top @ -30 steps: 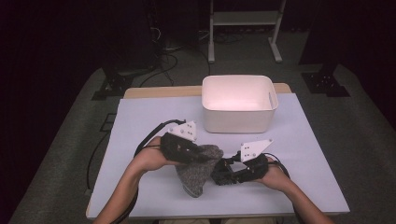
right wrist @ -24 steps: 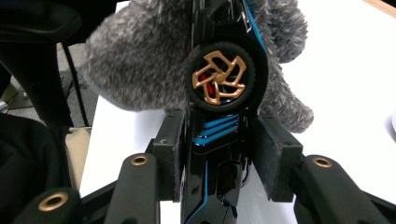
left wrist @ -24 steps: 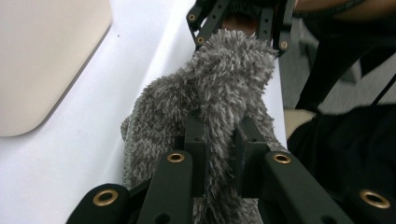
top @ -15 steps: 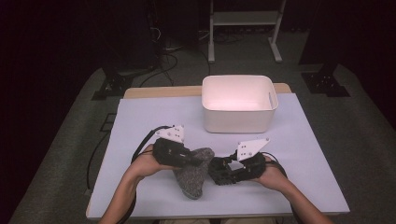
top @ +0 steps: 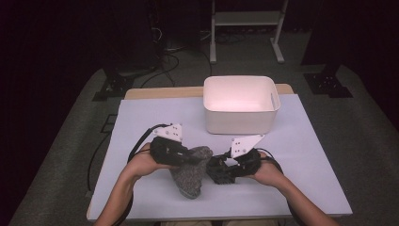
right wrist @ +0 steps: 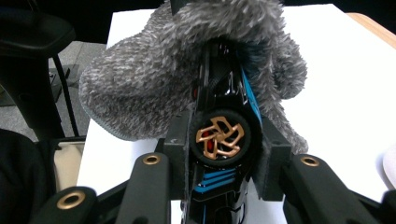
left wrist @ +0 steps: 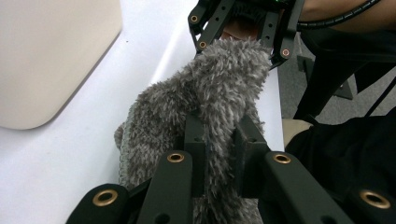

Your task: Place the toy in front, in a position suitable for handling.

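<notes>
White bin [top: 240, 106] behind fuzzy sock [top: 189, 172] — well apart, table [top: 141, 117] between.

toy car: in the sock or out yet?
Partly in. In the right gripper view the toy car has its front under the grey fuzzy sock, while its gold-spoked wheel and rear sit outside, clamped in the right tool.

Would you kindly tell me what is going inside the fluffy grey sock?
The nose of a glossy black toy car with blue stripes and a bronze wheel sits inside the fluffy grey sock, held by the right gripper. Its front end is covered by fabric.
</notes>
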Demonstrator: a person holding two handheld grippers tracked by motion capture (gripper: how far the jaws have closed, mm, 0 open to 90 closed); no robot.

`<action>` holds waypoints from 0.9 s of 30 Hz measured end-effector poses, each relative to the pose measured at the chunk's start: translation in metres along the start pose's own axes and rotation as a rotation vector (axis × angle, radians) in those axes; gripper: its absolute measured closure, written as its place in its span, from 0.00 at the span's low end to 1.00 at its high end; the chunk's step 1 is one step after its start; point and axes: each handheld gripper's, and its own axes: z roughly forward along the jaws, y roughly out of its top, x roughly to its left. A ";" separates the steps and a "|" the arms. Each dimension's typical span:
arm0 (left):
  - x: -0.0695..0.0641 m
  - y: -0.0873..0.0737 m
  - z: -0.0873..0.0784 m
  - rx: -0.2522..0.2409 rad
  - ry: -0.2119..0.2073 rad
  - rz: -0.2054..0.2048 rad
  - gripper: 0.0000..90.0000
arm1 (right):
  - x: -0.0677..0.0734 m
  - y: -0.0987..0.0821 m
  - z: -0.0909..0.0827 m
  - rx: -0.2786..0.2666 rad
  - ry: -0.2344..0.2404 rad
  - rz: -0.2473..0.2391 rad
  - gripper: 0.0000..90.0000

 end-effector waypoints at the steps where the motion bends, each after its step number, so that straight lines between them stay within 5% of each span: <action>1: 0.000 0.001 -0.003 0.003 0.008 0.004 0.87 | -0.001 0.003 0.002 -0.006 0.005 -0.003 0.70; 7: 0.002 0.005 -0.016 0.018 0.038 0.002 0.87 | -0.007 0.015 0.010 -0.033 0.010 -0.003 0.70; 12: 0.004 0.009 -0.006 0.051 0.027 0.008 0.87 | -0.009 0.010 0.017 -0.012 0.019 0.001 0.70; 27: 0.002 0.024 0.008 0.037 -0.013 0.032 0.87 | -0.006 0.010 -0.014 0.085 0.011 -0.024 0.70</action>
